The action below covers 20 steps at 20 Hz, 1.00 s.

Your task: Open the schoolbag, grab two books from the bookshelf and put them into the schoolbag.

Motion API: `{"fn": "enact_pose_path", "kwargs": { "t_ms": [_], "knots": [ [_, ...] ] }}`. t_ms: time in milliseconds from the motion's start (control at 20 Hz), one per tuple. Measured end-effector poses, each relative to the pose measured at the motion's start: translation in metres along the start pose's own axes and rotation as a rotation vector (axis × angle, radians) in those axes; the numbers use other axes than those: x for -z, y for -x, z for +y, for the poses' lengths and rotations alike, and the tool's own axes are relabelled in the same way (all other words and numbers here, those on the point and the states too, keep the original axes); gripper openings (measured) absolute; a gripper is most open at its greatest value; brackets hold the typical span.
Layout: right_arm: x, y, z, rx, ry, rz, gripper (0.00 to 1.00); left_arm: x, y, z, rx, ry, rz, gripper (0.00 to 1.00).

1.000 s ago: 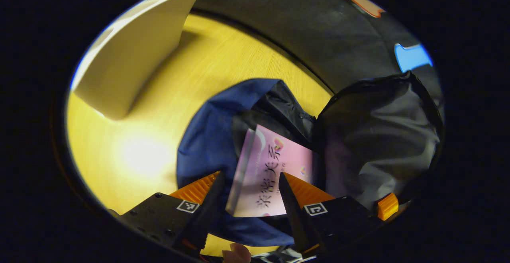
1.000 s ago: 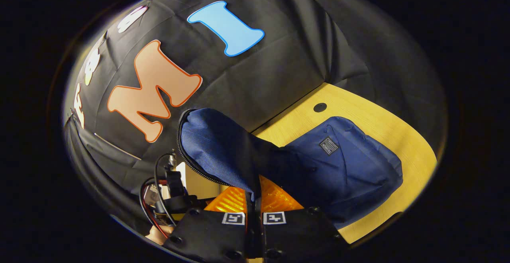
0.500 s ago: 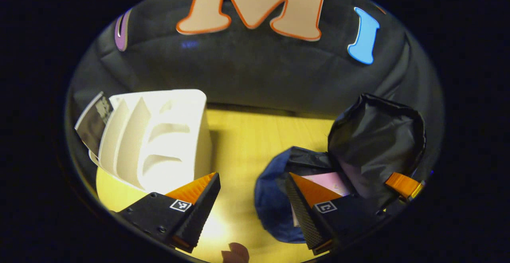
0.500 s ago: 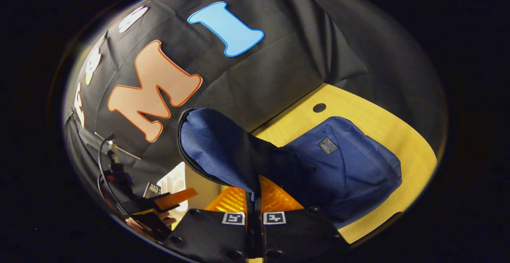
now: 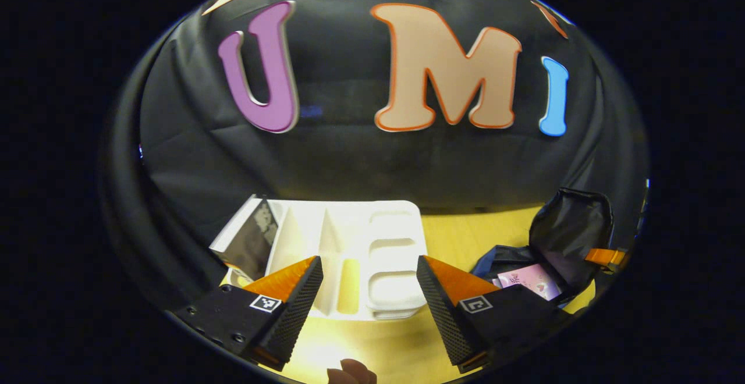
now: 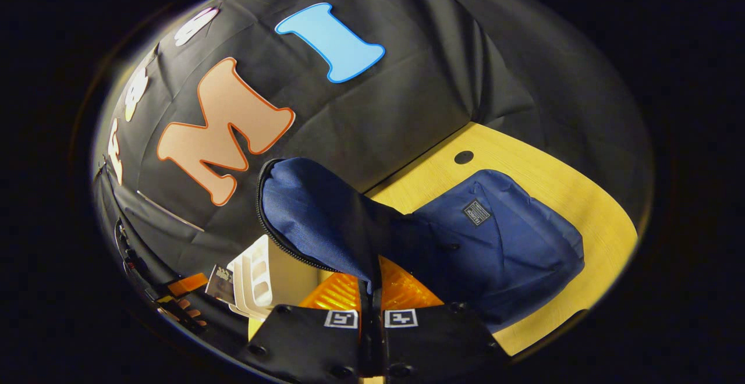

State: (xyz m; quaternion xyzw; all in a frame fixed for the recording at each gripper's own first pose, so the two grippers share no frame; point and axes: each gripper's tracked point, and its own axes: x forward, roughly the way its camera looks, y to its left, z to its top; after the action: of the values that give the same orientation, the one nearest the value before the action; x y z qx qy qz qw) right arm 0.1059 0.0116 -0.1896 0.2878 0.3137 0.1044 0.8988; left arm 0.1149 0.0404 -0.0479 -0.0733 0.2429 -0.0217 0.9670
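The left claw (image 5: 368, 279) is hanging wide open and empty before the white bookshelf (image 5: 372, 250) on the counter (image 5: 454, 233), one book (image 5: 251, 243) standing in it. The right claw (image 6: 371, 291) is pinching the blue schoolbag's (image 6: 500, 238) flap (image 6: 314, 221), a pink book (image 5: 527, 279) lying inside.

On my feed, a yellow wooden table (image 5: 460, 233) carried a white bookshelf (image 5: 372, 256) and a blue schoolbag (image 6: 500, 244).
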Motion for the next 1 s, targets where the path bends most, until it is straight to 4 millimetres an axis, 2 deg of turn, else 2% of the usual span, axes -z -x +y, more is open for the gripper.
{"fn": "enact_pose_path", "kwargs": {
  "t_ms": [150, 200, 350, 400, 600, 650, 800, 950, 1000],
  "knots": [
    [0.001, 0.001, 0.0, 0.006, -0.003, -0.006, 0.01, -0.004, 0.007, 0.06, -0.067, 0.007, 0.003, 0.95],
    [0.0, 0.001, -0.001, 0.008, -0.002, -0.008, 0.04, -0.007, 0.009, 0.079, -0.085, 0.008, -0.001, 0.94],
    [-0.001, 0.001, -0.001, 0.017, -0.004, -0.014, 0.02, -0.01, 0.008, 0.121, -0.124, 0.021, 0.007, 0.94],
    [-0.001, 0.001, -0.002, 0.019, -0.008, -0.016, 0.05, -0.01, 0.005, 0.13, -0.128, 0.025, 0.009, 0.92],
    [0.0, 0.003, -0.003, 0.028, 0.003, -0.018, 0.04, -0.005, -0.015, 0.152, -0.115, 0.057, 0.068, 0.94],
    [0.001, 0.002, -0.002, 0.031, 0.004, -0.02, 0.04, -0.004, -0.026, 0.155, -0.108, 0.058, 0.084, 0.92],
    [0.001, 0.004, -0.002, 0.034, -0.009, -0.025, 0.05, 0.003, -0.061, 0.156, -0.09, 0.07, 0.157, 0.94],
    [0.001, 0.006, -0.004, 0.039, -0.014, -0.032, 0.02, 0.013, -0.085, 0.178, -0.087, 0.106, 0.238, 0.95],
    [0.0, 0.007, -0.005, 0.04, -0.013, -0.034, 0.02, 0.015, -0.095, 0.177, -0.083, 0.104, 0.251, 0.95]
  ]
}}
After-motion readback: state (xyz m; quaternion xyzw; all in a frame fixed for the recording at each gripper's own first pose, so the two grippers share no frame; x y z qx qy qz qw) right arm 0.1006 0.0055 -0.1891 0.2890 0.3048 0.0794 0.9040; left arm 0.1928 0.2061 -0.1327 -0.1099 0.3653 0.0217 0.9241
